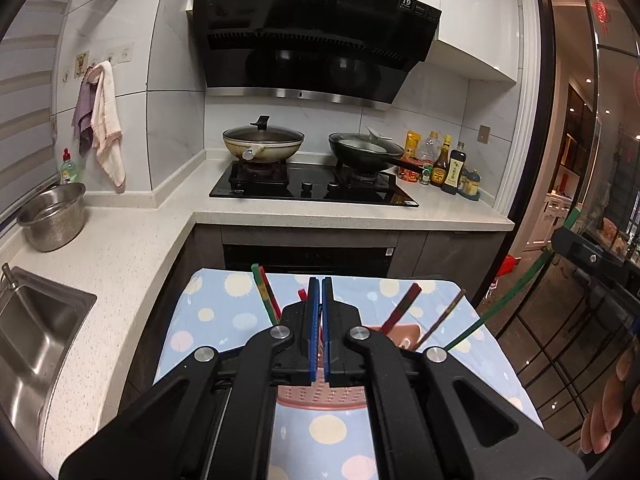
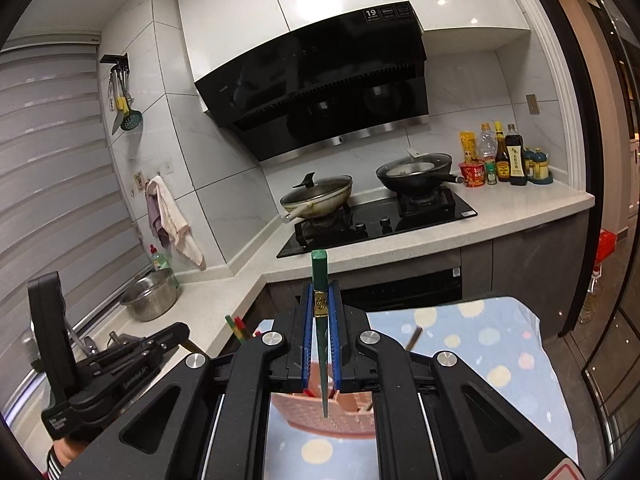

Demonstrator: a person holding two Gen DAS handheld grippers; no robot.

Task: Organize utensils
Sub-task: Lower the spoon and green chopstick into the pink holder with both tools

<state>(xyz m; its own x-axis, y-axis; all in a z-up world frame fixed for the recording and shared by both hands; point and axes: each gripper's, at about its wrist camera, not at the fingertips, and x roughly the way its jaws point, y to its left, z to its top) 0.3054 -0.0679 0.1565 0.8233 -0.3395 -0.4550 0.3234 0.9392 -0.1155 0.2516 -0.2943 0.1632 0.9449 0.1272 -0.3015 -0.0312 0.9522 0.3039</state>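
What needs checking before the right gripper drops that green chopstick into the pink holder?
1. Right gripper clamped on green chopstick: ok.
2. Chopstick tip over pink holder: ok.
3. Holder has free room among the chopsticks already inside: cannot tell.
4. Left gripper shut, holding nothing: ok.
5. Left gripper clear of the drop path: cannot tell.
6. Holder resting flat on dotted cloth: cannot tell.

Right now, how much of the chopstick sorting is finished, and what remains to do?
Done: several chopsticks already stand in the pink holder on the dotted cloth.
In hand: the right hand-held gripper is shut on a green chopstick, its tip above the holder. The left hand-held gripper is shut with nothing between its pads.
Left: put the green chopstick into the holder. No other loose utensil is visible on the cloth.
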